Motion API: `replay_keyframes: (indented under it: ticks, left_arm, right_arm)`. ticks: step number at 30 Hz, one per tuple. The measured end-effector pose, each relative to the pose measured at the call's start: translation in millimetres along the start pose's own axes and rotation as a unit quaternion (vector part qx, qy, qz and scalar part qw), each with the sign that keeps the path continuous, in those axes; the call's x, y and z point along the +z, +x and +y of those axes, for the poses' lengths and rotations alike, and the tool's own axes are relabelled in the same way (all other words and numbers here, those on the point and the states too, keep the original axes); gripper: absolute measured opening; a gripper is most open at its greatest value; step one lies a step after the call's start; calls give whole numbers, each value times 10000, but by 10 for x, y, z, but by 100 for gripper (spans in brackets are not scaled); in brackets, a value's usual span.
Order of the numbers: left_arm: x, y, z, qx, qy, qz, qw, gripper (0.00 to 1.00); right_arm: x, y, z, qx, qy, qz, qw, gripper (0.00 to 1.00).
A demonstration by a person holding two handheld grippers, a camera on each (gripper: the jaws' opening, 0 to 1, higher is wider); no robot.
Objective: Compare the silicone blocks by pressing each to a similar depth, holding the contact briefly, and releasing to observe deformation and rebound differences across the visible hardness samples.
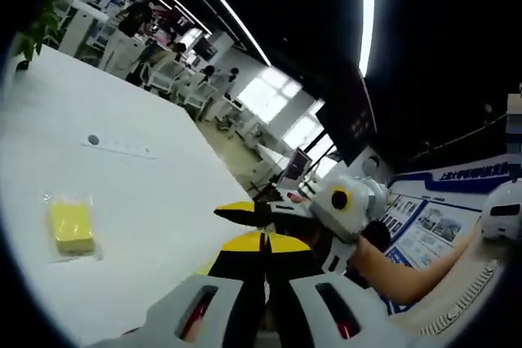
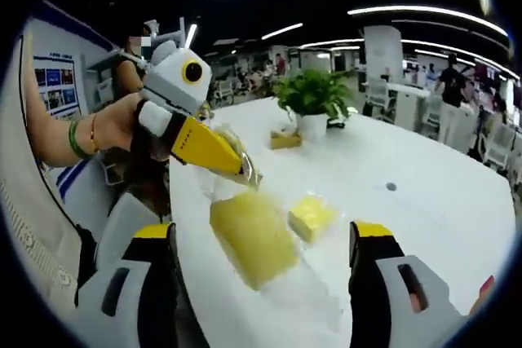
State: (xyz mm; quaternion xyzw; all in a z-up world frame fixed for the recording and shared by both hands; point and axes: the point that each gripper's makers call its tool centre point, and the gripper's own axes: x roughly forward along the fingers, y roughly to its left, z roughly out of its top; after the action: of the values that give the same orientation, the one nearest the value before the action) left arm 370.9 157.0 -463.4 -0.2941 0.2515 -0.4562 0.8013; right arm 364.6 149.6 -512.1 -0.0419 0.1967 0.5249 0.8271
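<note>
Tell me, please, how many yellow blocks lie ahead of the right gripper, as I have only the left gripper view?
Observer: Three: a large yellow block, a small yellow block beside it, and a third block by the potted plant.
Operator: Thank you. Are the right gripper's jaws open?
Observer: Yes, the right gripper is wide open, facing the large block.
Operator: Where is my left gripper's tip?
Observer: The left gripper points down at the large block's far edge; I cannot tell whether it touches.
</note>
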Motion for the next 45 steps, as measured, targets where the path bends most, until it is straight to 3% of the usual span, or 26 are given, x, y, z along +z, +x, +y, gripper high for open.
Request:
replay_keyframes:
  ticks: [3, 11, 17, 24, 28, 35, 40, 45]
  left_arm:
    - [40, -1, 5, 2, 23, -35, 10000, 0]
    - [91, -30, 84, 71, -23, -193, 9998, 0]
    - [85, 44, 223, 220, 27, -129, 9997, 0]
    - [126, 180, 390, 241, -94, -168, 9995, 0]
    - [120, 268, 492, 248, -149, -157, 9995, 0]
    - [62, 478, 840, 445, -289, -167, 9985, 0]
    - [-42, 712, 1133, 556, -484, -105, 9972, 0]
    - [-148, 960, 1307, 509, -812, -45, 9954, 0]
  right_arm:
    - [-40, -138, -19, -169, 89, -67, 9998, 85]
    - [39, -616, -17, -655, 517, -815, 9932, 91]
    - [-125, -851, 29, -878, 688, -861, 9900, 89]
    - [-251, -1034, 35, -1216, 851, -871, 9851, 96]
    - [-236, -1172, -6, -1453, 851, -1027, 9804, 95]
    - [-318, -1342, -80, -1760, 1077, -1144, 9718, 96]
    - [-508, -1456, -129, -2052, 1308, -1039, 9644, 96]
    - [-721, -1491, -166, -2230, 1616, -851, 9576, 96]
